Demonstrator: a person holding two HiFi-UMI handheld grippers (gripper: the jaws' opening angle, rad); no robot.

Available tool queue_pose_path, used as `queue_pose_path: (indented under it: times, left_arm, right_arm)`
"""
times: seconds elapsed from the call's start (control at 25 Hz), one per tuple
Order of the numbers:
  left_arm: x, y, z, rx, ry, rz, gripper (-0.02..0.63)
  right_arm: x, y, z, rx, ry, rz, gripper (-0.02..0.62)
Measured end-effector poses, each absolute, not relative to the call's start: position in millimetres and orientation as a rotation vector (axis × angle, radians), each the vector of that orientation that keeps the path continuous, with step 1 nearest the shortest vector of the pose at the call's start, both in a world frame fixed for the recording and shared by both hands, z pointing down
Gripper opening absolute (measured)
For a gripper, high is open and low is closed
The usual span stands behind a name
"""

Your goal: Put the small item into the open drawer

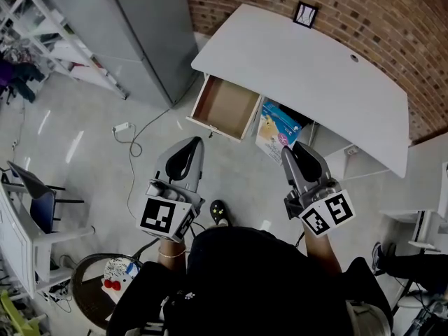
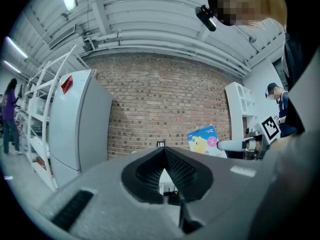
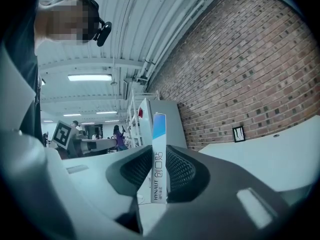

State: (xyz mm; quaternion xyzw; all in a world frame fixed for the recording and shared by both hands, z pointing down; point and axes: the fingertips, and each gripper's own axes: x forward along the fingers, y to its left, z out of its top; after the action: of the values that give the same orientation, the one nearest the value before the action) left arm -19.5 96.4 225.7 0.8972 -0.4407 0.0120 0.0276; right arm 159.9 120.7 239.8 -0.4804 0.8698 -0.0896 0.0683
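Note:
A white desk stands against the brick wall, and its drawer is pulled open, showing a bare brown bottom. My right gripper is shut on a small flat blue-and-yellow box, which hangs to the right of the drawer below the desk's edge. In the right gripper view the box stands edge-on between the pads of the right gripper. My left gripper is shut with nothing in it, in front of the drawer. The left gripper view shows its jaw tips touching and the box off to the right.
A tall grey cabinet stands left of the desk. A cable and plug lie on the floor. A small framed picture leans at the desk's back. A chair and a round stool are at the left.

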Motion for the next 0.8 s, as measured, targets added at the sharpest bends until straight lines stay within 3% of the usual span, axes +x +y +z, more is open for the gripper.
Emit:
queue_pose_path:
  times: [0.8]
  left_arm:
    - [-93.6,27.7,240.5,2.769,-1.269,0.018,-0.003]
  right_arm:
    - [93.7,61.4,253.6,-1.585,2.614,-0.294,0.091]
